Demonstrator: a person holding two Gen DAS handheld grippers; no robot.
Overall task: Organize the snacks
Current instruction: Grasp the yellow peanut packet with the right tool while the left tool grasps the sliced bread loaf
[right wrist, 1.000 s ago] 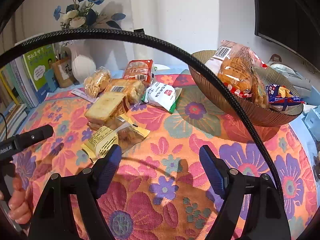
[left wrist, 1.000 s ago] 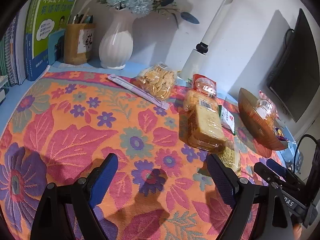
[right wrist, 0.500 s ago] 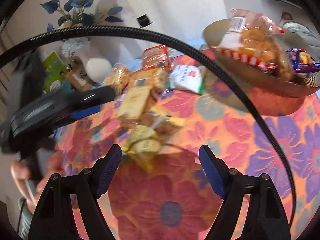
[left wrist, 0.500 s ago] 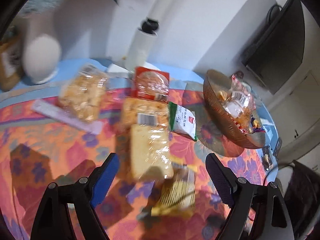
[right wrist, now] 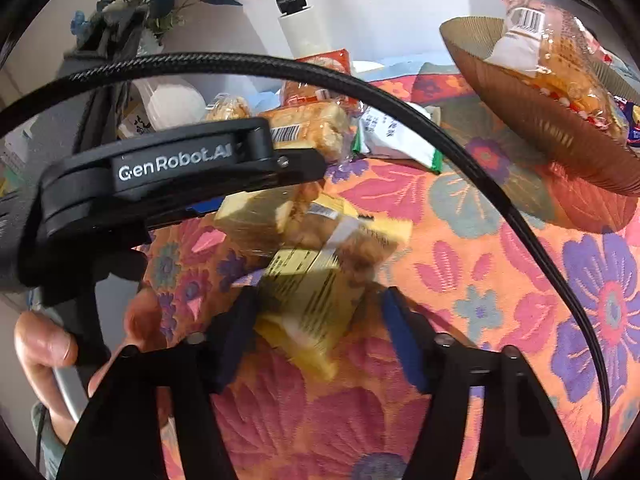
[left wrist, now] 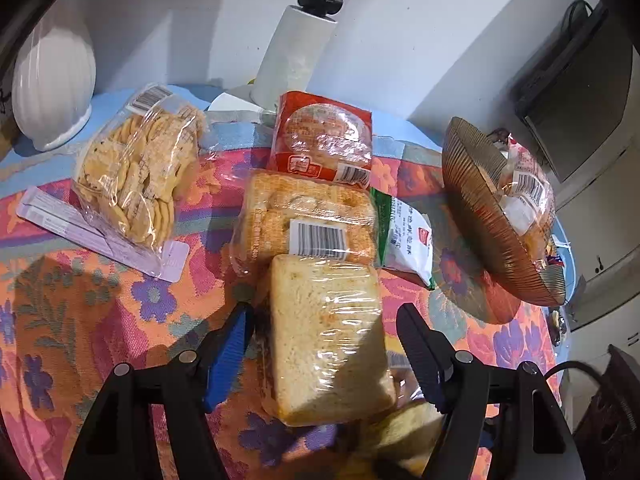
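Your left gripper (left wrist: 324, 344) has its jaws spread apart on either side of the wrapped toast slice (left wrist: 326, 336), which lies on the flowered cloth of the desk (left wrist: 80, 320); neither pad looks to be pressing the wrap yet. Your right gripper (right wrist: 318, 328) is likewise apart, straddling the near end of the yellow snack packet (right wrist: 316, 284), which lies just beside and partly under the toast. Both look like approaches for a pick, so you are at the grasp step, with the brown ribbed bowl (left wrist: 480, 216) at the right already holding a few bags and the likely place for the rest. Next, judge which gripper closes first: the two packets overlap, so lifting one may drag the other. Close on the toast gently, since soft bread squashes and slick film slips. The cracker bag (left wrist: 138, 172), the red-labelled bun pack (left wrist: 322, 142) and the barcoded cake pack (left wrist: 308, 220) wait behind
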